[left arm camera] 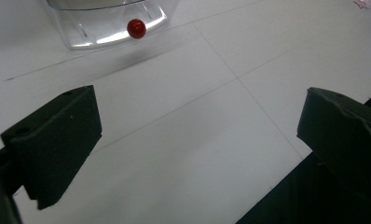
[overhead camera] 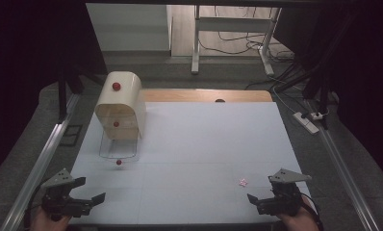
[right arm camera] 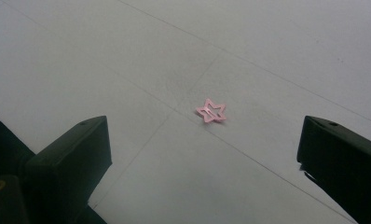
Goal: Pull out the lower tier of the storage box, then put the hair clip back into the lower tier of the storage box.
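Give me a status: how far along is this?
Nothing looks done. The pink star hair clip lies flat on the white table, ungrasped. In hand: the right gripper sits open, pointed at it. The left gripper waits open facing the clear drawer with a red knob. Left: apparently grasp and stow.
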Tool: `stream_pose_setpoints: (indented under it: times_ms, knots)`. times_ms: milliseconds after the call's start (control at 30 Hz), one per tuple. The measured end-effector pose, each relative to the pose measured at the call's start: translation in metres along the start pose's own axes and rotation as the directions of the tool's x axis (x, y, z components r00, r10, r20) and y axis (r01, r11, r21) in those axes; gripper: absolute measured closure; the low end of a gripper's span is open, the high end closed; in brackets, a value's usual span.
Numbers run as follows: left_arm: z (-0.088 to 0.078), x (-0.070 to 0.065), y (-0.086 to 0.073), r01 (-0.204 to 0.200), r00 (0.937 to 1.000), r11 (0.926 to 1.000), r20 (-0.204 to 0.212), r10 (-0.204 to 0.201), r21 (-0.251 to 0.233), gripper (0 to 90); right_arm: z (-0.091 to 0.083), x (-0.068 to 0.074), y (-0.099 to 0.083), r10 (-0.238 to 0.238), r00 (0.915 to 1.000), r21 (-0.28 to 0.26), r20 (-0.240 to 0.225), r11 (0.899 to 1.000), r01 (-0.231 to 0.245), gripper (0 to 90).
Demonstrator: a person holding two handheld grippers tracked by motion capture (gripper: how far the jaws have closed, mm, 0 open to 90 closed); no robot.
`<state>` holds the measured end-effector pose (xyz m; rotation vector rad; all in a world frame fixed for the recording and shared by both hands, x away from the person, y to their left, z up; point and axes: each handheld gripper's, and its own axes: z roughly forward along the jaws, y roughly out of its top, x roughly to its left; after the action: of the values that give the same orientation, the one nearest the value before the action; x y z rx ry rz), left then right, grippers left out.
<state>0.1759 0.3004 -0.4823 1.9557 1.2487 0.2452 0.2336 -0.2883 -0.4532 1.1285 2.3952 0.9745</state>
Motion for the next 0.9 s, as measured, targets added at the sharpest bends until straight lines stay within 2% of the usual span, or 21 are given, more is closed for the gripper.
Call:
stream_pose_setpoints:
  times_ms: [300,467,600,900]
  knots:
    - [-0.0044,-0.0002,-0.0040,0.002,1.0000,0.9999,-0.004,-0.002,0.014,0.0,0.0000,-0.0001,0.0000,0.001,1.0000,0.000,0.000,1.000,-0.001,2.7]
    - [-0.0060,-0.0014,-0.0057,-0.006,1.0000,0.9995,-0.001,0.006,0.031,0.0,-0.0002,-0.0002,0.0000,0.003,1.0000,0.000,0.001,1.000,-0.003,2.7]
    - [-0.0075,-0.0011,-0.0069,-0.002,1.0000,0.9996,0.008,0.002,0.027,0.0,0.0000,-0.0003,-0.0001,0.003,1.0000,0.003,0.002,1.000,-0.003,2.7]
    - [-0.0070,0.0010,-0.0072,0.003,0.9995,0.9996,0.031,-0.004,0.027,0.0,-0.0008,-0.0035,0.0000,0.039,0.9992,-0.009,0.004,0.999,-0.039,2.1]
